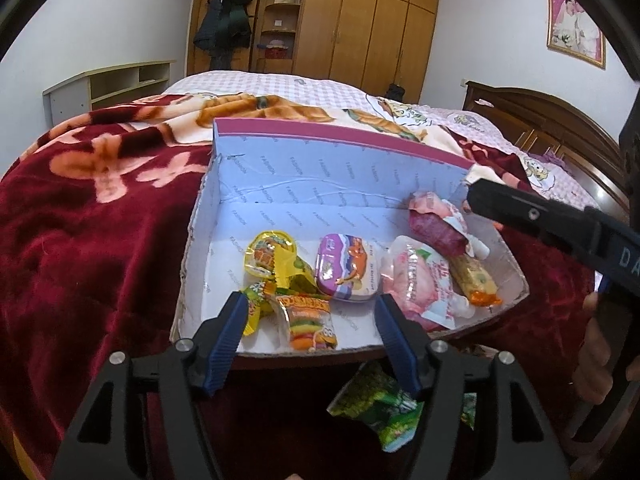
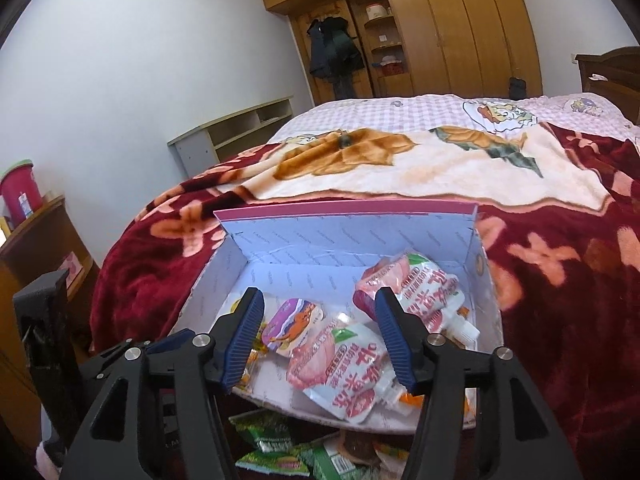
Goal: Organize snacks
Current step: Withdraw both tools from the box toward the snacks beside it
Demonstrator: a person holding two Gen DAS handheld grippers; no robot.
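While both claws hang over the near edge of the cardboard box, neither one grips anything. The left gripper stands with its ribbed blue pads apart; between and just beyond them lie a clear packet of burger-shaped gummies and, further in, an oval purple-and-white pack with a cartoon animal on its lid. A crinkled yellow foil packet sits just past the left pad. The right gripper is likewise spread, nothing pressed between its pads; beneath it lies a soft white spouted pouch printed with pink fruit and red lettering, and a second pouch of the same kind rests behind the right pad, tilted against the box wall.

The box is shallow, lined in pale blue printed paper, with a pink strip along its raised back flap and a raw, frayed front rim. It rests on a plush dark red blanket with peach flower shapes. Also inside, at the right end, are a dark red sausage-shaped pack and a yellow bar with an orange end. Outside the box, on the blanket below its front rim, lie shiny green packets.
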